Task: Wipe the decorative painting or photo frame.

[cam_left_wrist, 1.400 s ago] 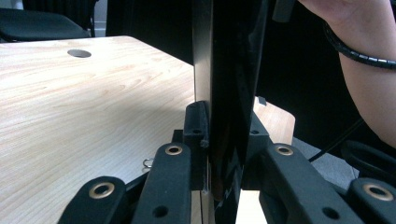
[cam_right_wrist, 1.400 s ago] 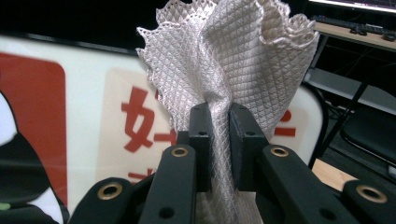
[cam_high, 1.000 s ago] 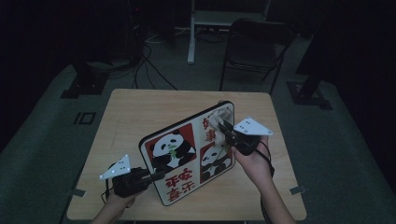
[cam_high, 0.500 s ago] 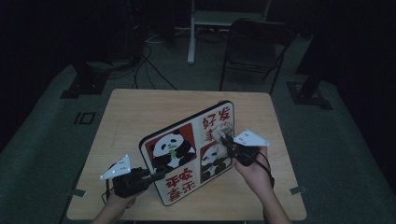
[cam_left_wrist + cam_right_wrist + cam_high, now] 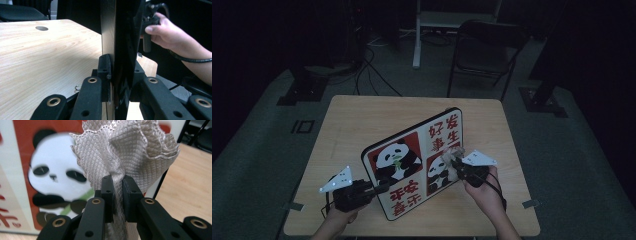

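On table (image 5: 362, 125), panda board (image 5: 412, 160) upright, long axis diagonal; left gripper (image 5: 379, 187) clamps edge, right gripper (image 5: 451, 166) pinches cloth (image 5: 125, 152).

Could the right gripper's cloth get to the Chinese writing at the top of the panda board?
Probably yes: the cloth in the right gripper already sits against the board, with nothing between it and the writing above.

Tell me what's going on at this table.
A person is wiping a panda board that stands tilted on its edge on the wooden table. The left gripper is clamped on the board's lower edge to steady it. The right gripper pinches a bunched grey cloth against the picture side.
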Demonstrator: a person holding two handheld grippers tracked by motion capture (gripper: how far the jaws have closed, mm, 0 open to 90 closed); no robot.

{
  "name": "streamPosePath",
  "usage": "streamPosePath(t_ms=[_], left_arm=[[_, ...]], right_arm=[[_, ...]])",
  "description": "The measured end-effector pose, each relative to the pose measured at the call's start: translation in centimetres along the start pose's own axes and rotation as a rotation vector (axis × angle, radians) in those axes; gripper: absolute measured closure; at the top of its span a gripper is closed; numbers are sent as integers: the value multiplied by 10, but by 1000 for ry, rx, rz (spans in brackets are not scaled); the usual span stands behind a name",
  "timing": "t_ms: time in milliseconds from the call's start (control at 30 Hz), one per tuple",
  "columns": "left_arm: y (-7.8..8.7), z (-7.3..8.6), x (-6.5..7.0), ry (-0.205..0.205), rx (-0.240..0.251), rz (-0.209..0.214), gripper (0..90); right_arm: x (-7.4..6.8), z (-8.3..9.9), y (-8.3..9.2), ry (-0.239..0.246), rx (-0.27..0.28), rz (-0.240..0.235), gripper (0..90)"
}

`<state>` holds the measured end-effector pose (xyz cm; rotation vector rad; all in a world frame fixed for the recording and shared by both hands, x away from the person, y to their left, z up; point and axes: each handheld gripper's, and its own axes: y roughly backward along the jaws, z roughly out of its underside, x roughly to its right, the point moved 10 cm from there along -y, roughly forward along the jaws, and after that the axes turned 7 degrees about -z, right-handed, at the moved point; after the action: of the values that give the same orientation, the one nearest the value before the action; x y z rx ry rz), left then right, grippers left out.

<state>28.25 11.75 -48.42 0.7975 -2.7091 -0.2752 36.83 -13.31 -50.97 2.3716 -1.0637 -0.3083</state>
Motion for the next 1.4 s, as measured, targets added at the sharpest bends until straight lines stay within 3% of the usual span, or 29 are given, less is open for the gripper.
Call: streamPosePath(t_ms=[700, 933, 1100, 1400], left_arm=[[-1, -1, 0, 4, 1, -4, 779], [-1, -1, 0, 5, 0, -15, 782], [-1, -1, -1, 12, -2, -18, 788], [-1, -1, -1, 15, 0, -20, 789]], right_arm=[[-2, 59, -21, -46, -155, -20, 807], [-1, 64, -19, -63, -178, -38, 808], [-1, 41, -3, -61, -100, -35, 808], [-7, -36, 39, -14, 99, -35, 808]])
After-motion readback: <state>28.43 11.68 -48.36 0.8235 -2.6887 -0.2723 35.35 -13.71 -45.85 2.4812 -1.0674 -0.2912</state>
